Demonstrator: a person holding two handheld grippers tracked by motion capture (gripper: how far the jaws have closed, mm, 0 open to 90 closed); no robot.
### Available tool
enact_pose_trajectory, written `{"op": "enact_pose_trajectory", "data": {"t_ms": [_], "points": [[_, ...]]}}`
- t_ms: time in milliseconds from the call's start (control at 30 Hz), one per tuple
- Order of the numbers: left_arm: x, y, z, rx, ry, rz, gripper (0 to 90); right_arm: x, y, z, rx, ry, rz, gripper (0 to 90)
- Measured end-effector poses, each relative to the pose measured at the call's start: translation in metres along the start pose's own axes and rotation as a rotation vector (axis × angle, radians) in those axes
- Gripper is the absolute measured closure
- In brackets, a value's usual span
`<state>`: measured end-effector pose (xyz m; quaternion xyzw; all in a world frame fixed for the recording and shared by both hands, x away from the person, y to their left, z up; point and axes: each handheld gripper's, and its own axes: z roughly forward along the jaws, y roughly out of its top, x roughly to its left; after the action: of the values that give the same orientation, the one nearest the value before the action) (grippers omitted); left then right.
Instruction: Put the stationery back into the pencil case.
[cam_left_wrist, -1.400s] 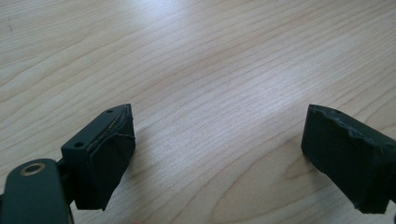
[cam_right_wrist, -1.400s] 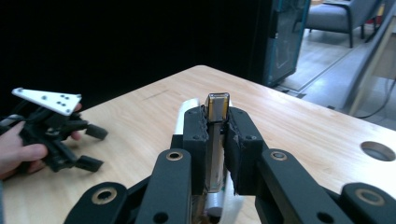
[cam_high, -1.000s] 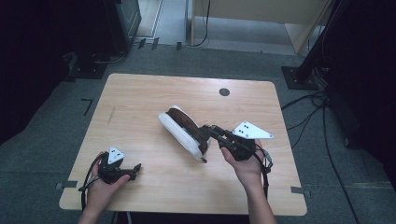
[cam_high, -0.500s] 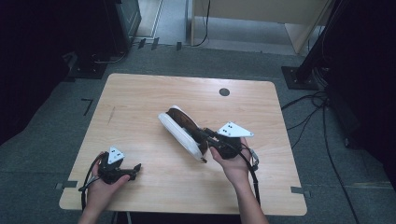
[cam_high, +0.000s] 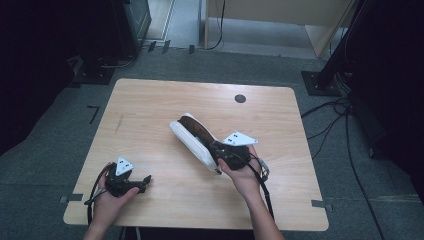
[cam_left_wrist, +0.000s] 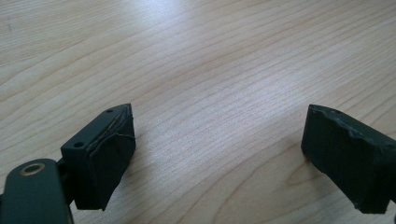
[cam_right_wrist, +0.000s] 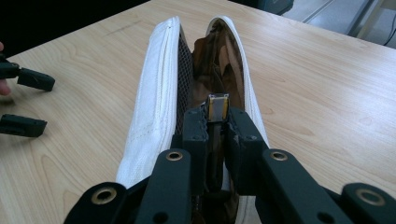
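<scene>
I have the right claw (cam_right_wrist: 217, 135) clamped on the heel tab of the shoe (cam_high: 192, 140), so the shoe lies on its side near the middle of the counter (cam_high: 150, 100), white sole turned toward the left edge, toe pointing to the far left corner. Gripping at the heel lets me steer the whole shoe from one end. My left claw (cam_left_wrist: 219, 158) sits wide open and empty near the front left corner, parked out of the way until needed
</scene>
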<state>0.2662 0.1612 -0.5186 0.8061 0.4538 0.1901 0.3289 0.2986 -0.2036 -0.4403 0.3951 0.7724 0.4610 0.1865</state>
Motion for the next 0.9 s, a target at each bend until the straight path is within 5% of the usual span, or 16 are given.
{"op": "enact_pose_trajectory", "data": {"t_ms": [633, 900], "points": [[0.000, 0.000, 0.000, 0.000, 0.000, 0.000, 10.2, 0.001, 0.020, 0.029, 0.014, -0.035, 0.004, 79.3], [0.000, 0.000, 0.000, 0.000, 0.000, 0.001, 10.2, 0.008, 0.032, 0.046, 0.024, -0.066, -0.045, 79.2]]}}
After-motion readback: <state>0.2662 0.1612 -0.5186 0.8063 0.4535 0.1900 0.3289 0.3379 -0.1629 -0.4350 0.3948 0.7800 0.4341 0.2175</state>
